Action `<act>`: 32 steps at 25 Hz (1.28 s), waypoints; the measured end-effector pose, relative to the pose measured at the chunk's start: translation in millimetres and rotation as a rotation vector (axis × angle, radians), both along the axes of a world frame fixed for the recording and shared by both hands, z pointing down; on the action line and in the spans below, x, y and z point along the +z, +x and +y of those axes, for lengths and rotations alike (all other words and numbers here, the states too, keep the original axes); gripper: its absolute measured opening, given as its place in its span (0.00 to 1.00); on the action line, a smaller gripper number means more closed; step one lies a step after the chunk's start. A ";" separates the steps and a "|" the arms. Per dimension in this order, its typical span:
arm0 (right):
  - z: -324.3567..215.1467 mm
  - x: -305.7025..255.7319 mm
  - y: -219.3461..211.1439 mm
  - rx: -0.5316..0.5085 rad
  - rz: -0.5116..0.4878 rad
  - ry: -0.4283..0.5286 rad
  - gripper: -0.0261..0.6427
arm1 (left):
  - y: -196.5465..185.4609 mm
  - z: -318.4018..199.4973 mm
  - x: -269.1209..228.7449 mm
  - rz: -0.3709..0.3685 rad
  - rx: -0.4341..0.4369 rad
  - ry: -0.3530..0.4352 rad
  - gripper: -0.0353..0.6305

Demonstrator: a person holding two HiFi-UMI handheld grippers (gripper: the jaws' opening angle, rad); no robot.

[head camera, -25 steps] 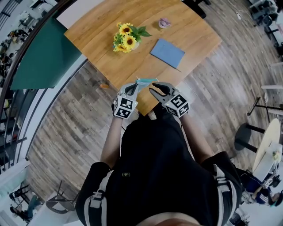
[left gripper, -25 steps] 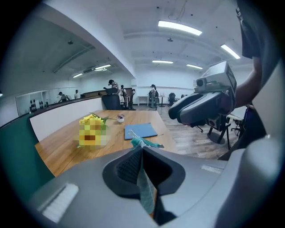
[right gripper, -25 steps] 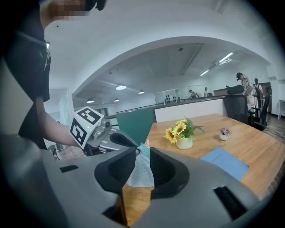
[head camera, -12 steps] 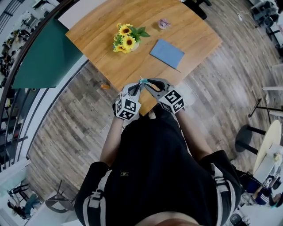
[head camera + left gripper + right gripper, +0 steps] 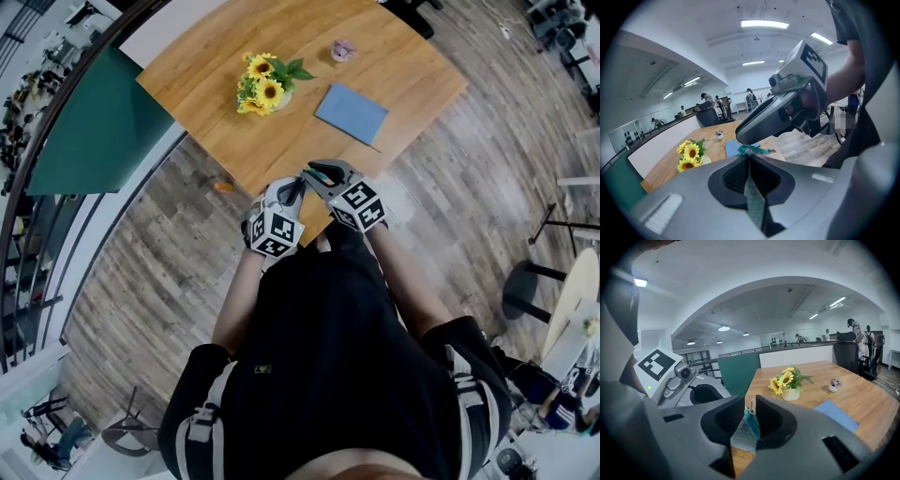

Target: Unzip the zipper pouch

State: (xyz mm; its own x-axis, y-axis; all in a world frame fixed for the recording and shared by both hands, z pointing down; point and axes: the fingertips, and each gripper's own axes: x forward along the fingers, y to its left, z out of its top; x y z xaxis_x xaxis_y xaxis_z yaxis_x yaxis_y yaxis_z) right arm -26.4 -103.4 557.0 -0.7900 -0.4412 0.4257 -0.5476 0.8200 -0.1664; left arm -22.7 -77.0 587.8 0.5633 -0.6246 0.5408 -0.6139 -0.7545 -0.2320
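A teal zipper pouch (image 5: 751, 150) hangs over the near edge of the wooden table (image 5: 394, 66). My left gripper (image 5: 292, 187) is shut on a thin fold of its fabric (image 5: 754, 201). My right gripper (image 5: 314, 173) sits close against the left one, tip to tip. Its jaws have just been closing. The pouch's end (image 5: 749, 425) and the small zipper pull (image 5: 752, 405) stand in the narrow gap between them, with a sliver of space showing beside the pull. In the head view the two grippers hide most of the pouch.
On the table stand a vase of sunflowers (image 5: 262, 89), a flat blue pad (image 5: 351, 112) and a tiny potted plant (image 5: 343, 50) at the far edge. A green panel (image 5: 94, 122) runs along the left. Wood floor surrounds the table, and chairs stand at the far right.
My right gripper has moved left up to the left gripper, and its jaws now straddle the pouch. The stretch of pouch seen between the grippers is now covered.
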 end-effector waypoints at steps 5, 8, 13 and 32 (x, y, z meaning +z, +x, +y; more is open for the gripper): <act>-3.4 1.3 -2.6 0.000 0.000 -0.027 0.11 | 3.0 2.0 -1.0 -0.017 0.018 0.009 0.06; -5.1 2.3 -4.1 0.005 0.008 -0.033 0.11 | 2.1 2.5 -0.5 -0.021 0.022 0.012 0.06; -5.8 2.8 -5.1 0.021 0.001 -0.066 0.12 | 1.5 7.2 -1.9 -0.032 0.032 0.024 0.06; -2.6 1.6 6.7 0.061 -0.091 -0.219 0.05 | -2.7 10.2 -8.7 0.072 -0.010 -0.019 0.06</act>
State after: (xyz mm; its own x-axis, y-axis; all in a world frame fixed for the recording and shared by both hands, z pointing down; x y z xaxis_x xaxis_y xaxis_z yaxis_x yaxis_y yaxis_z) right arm -19.6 -106.0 558.6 -0.8044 -0.3941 0.4446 -0.5695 0.7247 -0.3879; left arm -25.4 -66.8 579.1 0.5950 -0.6204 0.5110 -0.6357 -0.7523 -0.1730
